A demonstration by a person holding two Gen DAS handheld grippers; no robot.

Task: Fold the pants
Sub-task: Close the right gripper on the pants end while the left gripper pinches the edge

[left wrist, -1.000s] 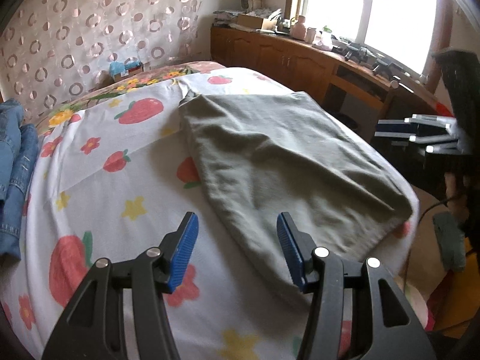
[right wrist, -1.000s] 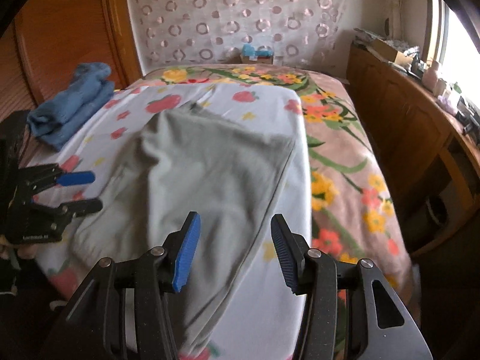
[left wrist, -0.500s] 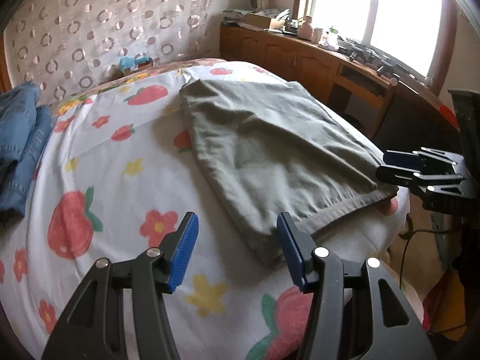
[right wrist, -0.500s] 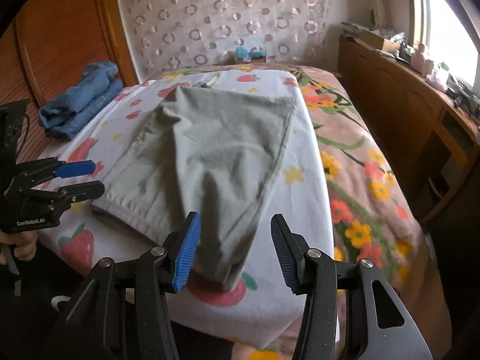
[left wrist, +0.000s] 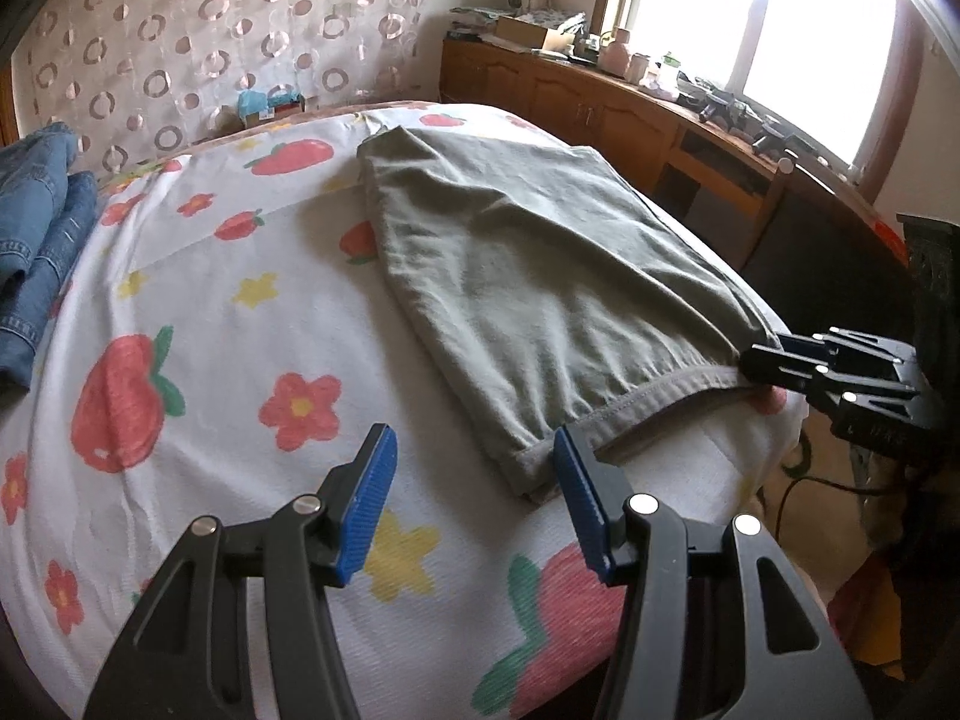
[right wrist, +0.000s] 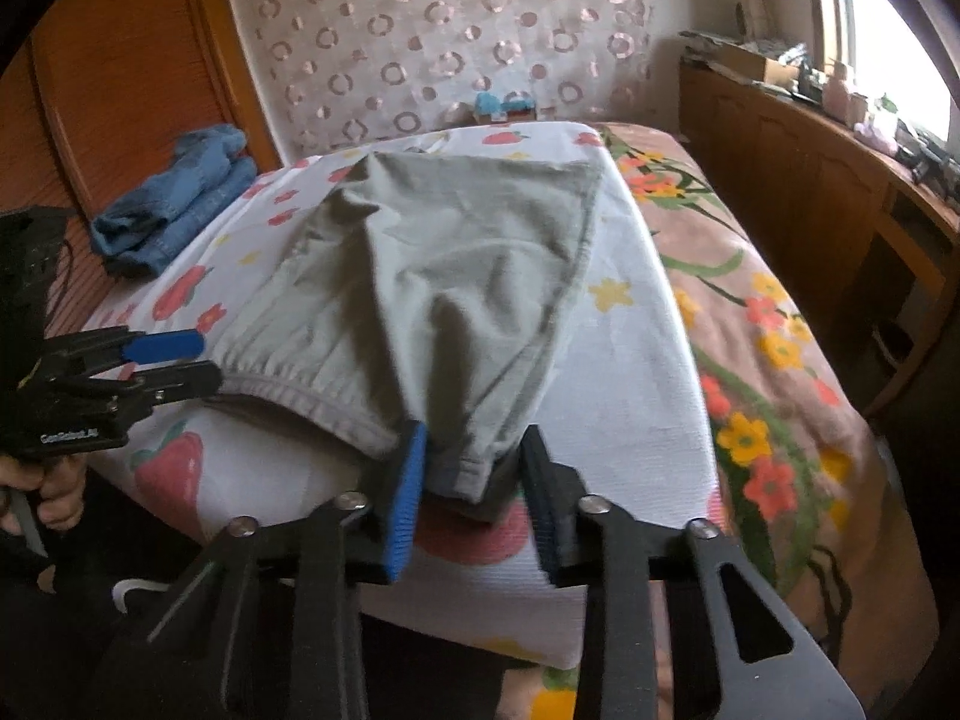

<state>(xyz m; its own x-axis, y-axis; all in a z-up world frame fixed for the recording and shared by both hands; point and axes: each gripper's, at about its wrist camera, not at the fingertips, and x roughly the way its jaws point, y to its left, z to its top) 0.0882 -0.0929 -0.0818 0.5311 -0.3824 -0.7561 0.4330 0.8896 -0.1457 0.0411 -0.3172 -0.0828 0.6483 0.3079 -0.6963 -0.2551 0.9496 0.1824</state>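
Room: daylight is pouring through a window (left wrist: 798, 42) over a long wooden cabinet (left wrist: 606, 114) cluttered with small items; a curtain with ring patterns (left wrist: 198, 42) is hanging behind the bed.
Bed: a white sheet printed with strawberries and flowers (left wrist: 240, 324) is covering the near part; a brown floral blanket (right wrist: 756, 312) is showing along the bed's right edge in the right wrist view.
Pants: the grey-green pants (left wrist: 528, 264) are lying flat across the sheet, waistband running along the near edge of the bed, legs reaching toward the far edge by the curtain.
Right gripper: the right gripper (right wrist: 474, 492) is sitting at the near right corner of the waistband, its jaws closing with the cloth between them; the left pad is touching the fabric, but the blur is hiding whether the right pad is pressing yet.
Left gripper: the left gripper (left wrist: 474, 504) is hovering over the near edge with jaws standing moderately wide; the near left corner of the waistband is lying just inside the right pad, not pinched.
Hand: a person's hand (right wrist: 54, 486) is gripping the left gripper's handle.
Jeans: folded blue jeans (right wrist: 174, 204) are resting at the far left corner of the bed, well apart from the pants.
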